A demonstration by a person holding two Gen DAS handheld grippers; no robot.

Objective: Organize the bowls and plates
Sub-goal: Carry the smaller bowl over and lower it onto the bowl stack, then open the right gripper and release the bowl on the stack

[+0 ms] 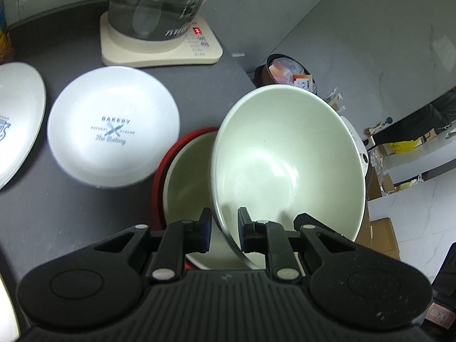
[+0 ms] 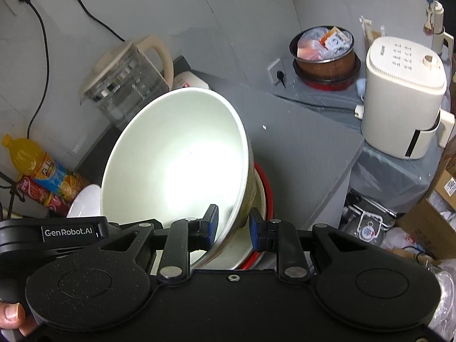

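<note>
My left gripper (image 1: 224, 229) is shut on the near rim of a large pale green bowl (image 1: 287, 159), held tilted above a red-rimmed bowl (image 1: 185, 182) on the dark counter. My right gripper (image 2: 233, 228) grips the same bowl (image 2: 176, 159) at its rim, one finger inside and one outside. The red-rimmed bowl (image 2: 263, 199) shows beneath it. A white "Bakery" plate (image 1: 114, 126) lies left of the bowls, and another white plate (image 1: 17, 119) lies at the far left.
A glass kettle (image 1: 159, 2) on a cream base (image 1: 159, 48) stands at the back of the counter (image 1: 57, 213). A rice-cooker pot with bags (image 2: 325, 51), a white appliance (image 2: 404, 97) and drink bottles (image 2: 42, 171) stand around. Boxes and clutter lie on the floor at right.
</note>
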